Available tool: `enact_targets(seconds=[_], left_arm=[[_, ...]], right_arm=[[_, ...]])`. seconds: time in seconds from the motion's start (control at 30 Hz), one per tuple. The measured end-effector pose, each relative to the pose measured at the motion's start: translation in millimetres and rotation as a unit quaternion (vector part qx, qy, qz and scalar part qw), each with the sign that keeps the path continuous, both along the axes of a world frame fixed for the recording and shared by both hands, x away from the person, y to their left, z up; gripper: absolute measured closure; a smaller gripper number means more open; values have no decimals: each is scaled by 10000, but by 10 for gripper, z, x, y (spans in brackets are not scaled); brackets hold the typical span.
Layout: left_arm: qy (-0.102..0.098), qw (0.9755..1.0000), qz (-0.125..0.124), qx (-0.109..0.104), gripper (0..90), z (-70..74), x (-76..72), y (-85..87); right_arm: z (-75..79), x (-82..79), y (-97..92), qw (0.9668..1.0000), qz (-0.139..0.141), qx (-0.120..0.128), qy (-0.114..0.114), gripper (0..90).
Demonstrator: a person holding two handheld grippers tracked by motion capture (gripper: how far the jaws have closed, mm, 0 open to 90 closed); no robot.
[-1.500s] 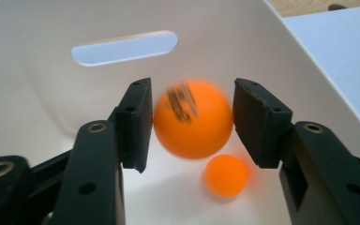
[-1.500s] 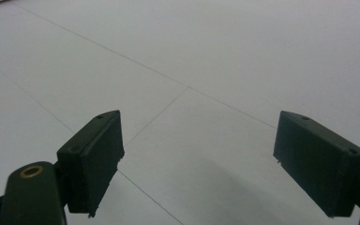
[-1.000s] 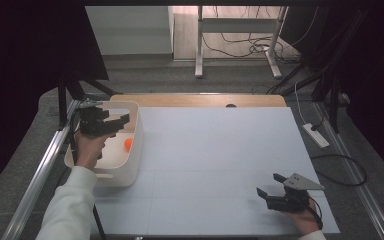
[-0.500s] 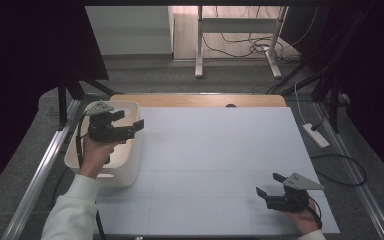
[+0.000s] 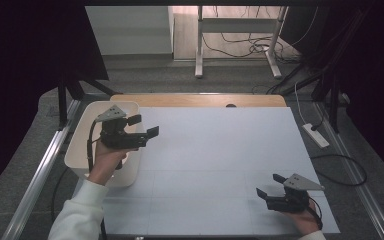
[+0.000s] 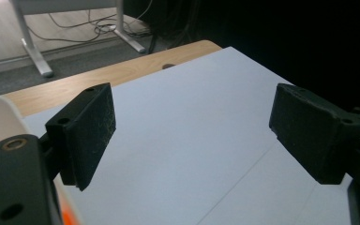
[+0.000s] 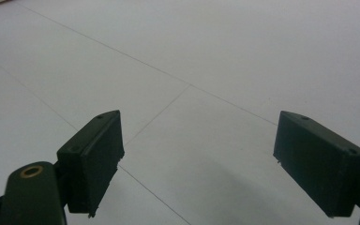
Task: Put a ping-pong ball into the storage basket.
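White tabletop point(image 5: 220, 150) lies under two wide-open, empty grippers: left gripper point(image 5: 145, 126) beside the upright tub point(image 5: 77, 155), right gripper point(image 5: 267, 186) well apart.

One white tub point(image 5: 80, 150), two claws point(image 5: 145, 127) point(image 5: 271, 186)

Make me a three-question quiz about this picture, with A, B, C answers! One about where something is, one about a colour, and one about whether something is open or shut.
1. Where is the white bin?
A. At the table's left edge
B. In the table's middle
C. On the floor by the desk legs

2. What colour is the mat that covers the table?
A. Red
B. White
C. Green

3. How do the jaws of the left gripper stand?
A. Shut tight
B. Shut on a cup
C. Open, with nothing between them

Answers:
1 A: the high view shows the bin at the left edge, under the left hand.
2 B: the mat is plain white.
3 C: the left gripper view shows the jaws wide apart over bare mat.
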State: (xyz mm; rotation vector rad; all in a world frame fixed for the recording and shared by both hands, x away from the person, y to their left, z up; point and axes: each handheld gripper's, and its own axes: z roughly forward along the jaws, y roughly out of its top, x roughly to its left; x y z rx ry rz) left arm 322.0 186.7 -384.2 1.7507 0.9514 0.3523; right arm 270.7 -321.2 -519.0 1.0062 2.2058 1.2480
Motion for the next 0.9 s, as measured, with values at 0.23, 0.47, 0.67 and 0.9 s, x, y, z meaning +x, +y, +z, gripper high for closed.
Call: enact_targets(seconds=[0.23,0.47,0.67,0.9], left_arm=[[10,9989,-432,-180,161,-69,-104,-219],[-38,9979,-638,-131,166,-143,-213,-388],[-159,9966,-806,-57,173,-198,-326,-521],[-223,9962,-812,211,177,-299,-448,-629]], right_arm=[[-4,-8,3,10000,39,-5,3,158],[-12,-31,-8,10000,42,-11,25,158],[-13,-63,-25,10000,25,-38,27,158],[-8,-92,-30,10000,16,-46,10,158]])
